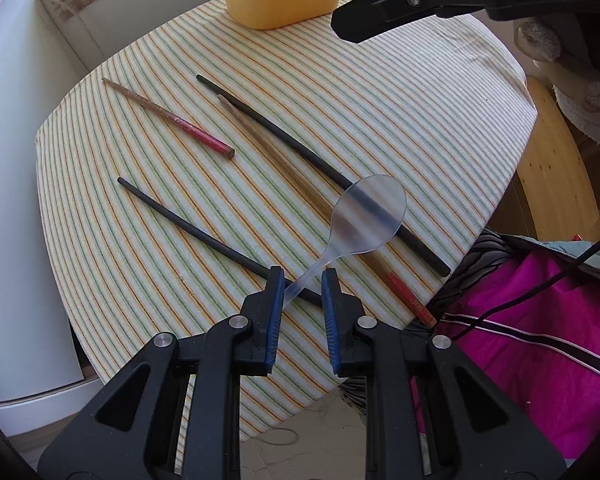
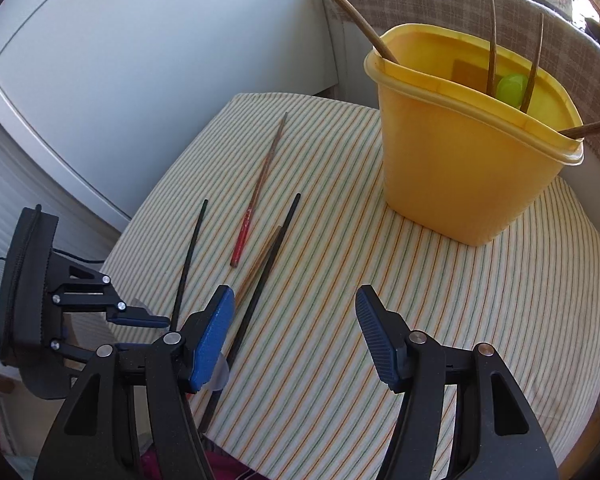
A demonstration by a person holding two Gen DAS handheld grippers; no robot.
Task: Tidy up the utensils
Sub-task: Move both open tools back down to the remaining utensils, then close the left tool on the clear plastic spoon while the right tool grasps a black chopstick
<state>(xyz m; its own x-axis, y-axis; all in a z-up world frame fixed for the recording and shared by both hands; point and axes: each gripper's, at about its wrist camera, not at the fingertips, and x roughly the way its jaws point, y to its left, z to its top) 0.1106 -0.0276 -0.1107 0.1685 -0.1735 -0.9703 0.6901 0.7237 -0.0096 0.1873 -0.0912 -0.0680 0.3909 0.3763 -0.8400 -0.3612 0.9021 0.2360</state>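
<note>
My left gripper (image 1: 302, 284) holds a clear plastic spoon (image 1: 366, 216) by its handle, bowl up, above the striped table (image 1: 140, 240). The spoon leans against the left pad; the jaws stand a little apart. Two black chopsticks (image 1: 320, 168) (image 1: 204, 232) and two red-ended wooden chopsticks (image 1: 172, 118) (image 1: 404, 292) lie on the cloth. My right gripper (image 2: 296, 332) is open and empty above the table's near side. The yellow tub (image 2: 460, 184) stands at the far right and holds several wooden chopsticks (image 2: 492, 44) and a green spoon (image 2: 512, 84).
A white appliance (image 2: 100, 80) stands to the left of the table. Magenta fabric (image 1: 540, 340) and a wooden spool (image 1: 556, 184) lie beyond the table's right edge. A checked cushion (image 2: 420, 4) is behind the tub. The left gripper also shows in the right wrist view (image 2: 140, 316).
</note>
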